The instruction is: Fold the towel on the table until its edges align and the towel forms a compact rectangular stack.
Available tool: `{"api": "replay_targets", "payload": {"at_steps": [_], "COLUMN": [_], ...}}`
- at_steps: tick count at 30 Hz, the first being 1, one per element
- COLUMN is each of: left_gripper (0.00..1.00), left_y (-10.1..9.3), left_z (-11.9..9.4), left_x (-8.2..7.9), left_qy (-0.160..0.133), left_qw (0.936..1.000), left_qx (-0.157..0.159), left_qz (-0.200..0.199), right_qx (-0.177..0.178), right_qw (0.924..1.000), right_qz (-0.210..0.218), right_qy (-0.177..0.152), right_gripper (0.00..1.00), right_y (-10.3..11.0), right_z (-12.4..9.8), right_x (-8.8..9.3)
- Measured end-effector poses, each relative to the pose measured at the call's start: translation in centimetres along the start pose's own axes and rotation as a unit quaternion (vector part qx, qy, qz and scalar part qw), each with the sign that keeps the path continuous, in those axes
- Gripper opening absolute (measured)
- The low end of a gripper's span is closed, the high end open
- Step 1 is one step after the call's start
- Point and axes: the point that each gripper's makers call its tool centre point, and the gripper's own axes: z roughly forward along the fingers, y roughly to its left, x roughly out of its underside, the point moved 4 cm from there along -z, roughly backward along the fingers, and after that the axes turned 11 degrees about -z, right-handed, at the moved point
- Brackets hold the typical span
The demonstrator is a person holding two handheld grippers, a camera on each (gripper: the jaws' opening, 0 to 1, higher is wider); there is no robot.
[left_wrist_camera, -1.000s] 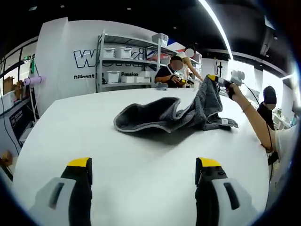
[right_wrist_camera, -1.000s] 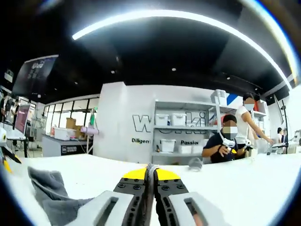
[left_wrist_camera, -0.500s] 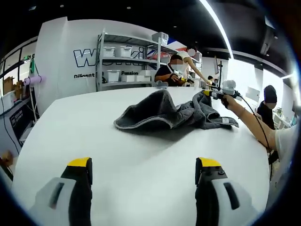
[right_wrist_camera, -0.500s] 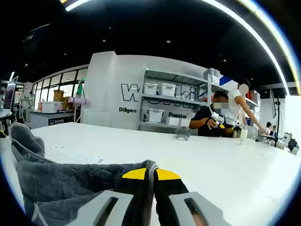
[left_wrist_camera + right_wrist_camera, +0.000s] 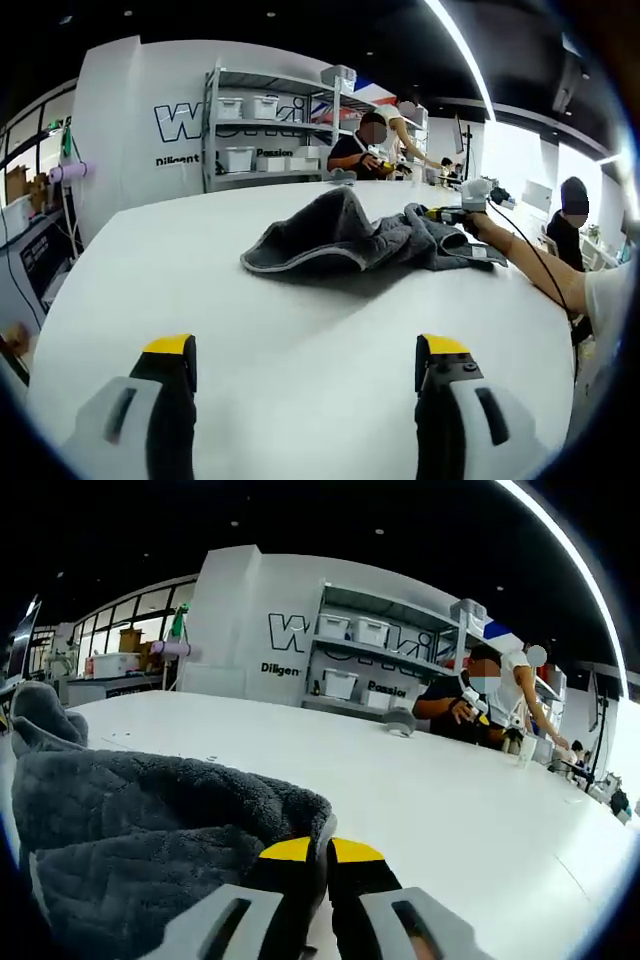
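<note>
In the left gripper view the left tongs point(image 5: 305, 365) hover low over the bare near part of the white desk point(image 5: 300, 310), their two jaws standing wide apart with nothing between them, just as they did a second ago. Farther along the desk the grey towel point(image 5: 345, 238) lies in a rumpled heap; a second ago one end was lifted high, and it has since come down flat onto the desk. The right tongs point(image 5: 440, 212), held by a person's hand point(image 5: 472, 222), sit at the far right edge of the towel, much lower than before. In the right gripper view the right tongs point(image 5: 322, 850) are closed tight on a fold of the towel point(image 5: 150, 830), which spreads to the left close to the camera. Beyond the desk stand a metal shelf point(image 5: 262, 125) with white bins, a wall with lettering point(image 5: 290, 640), and two people point(image 5: 480, 700) working at the far side.
</note>
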Motion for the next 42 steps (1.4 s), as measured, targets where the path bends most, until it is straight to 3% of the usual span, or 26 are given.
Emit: {"api": "replay_targets", "payload": {"at_steps": [7, 11, 23, 28, 30, 34, 38, 42], "left_gripper": [0.95, 0.95, 0.95, 0.95, 0.95, 0.95, 0.95, 0.94], "left_y": [0.0, -0.1, -0.1, -0.1, -0.1, -0.1, -0.1, -0.1], "left_z": [0.0, 0.1, 0.1, 0.0, 0.0, 0.0, 0.0, -0.1], "left_x": [0.0, 0.1, 0.1, 0.0, 0.0, -0.1, -0.1, -0.2], "left_qy": [0.001, 0.003, 0.004, 0.004, 0.003, 0.003, 0.001, -0.001], "left_qw": [1.0, 1.0, 1.0, 1.0, 1.0, 1.0, 1.0, 1.0], "left_qx": [0.0, 0.0, 0.001, 0.001, 0.0, 0.0, 0.001, 0.002], "left_qz": [0.001, 0.002, 0.002, 0.001, 0.001, 0.0, -0.001, -0.003], "right_qx": [-0.002, -0.003, -0.012, -0.01, -0.014, -0.039, -0.091, -0.125], "right_qw": [1.0, 1.0, 0.9999, 0.9999, 0.9998, 0.9988, 0.994, 0.9897], "right_qz": [0.001, 0.008, 0.004, -0.001, -0.002, -0.016, -0.052, -0.066], "right_qy": [0.002, 0.002, 0.005, 0.012, 0.015, 0.024, 0.03, 0.02], "right_gripper": [0.07, 0.18, 0.34, 0.52, 0.54, 0.64, 0.7, 0.79], "right_y": [-0.1, -0.1, 0.2, 0.2, 0.4, 1.7, 4.5, 6.5], "right_z": [0.0, -0.4, -1.3, -2.1, -2.3, -2.6, -3.3, -4.3], "right_x": [-0.2, -0.6, -2.7, -3.6, -3.9, -4.8, -6.0, -7.4]}}
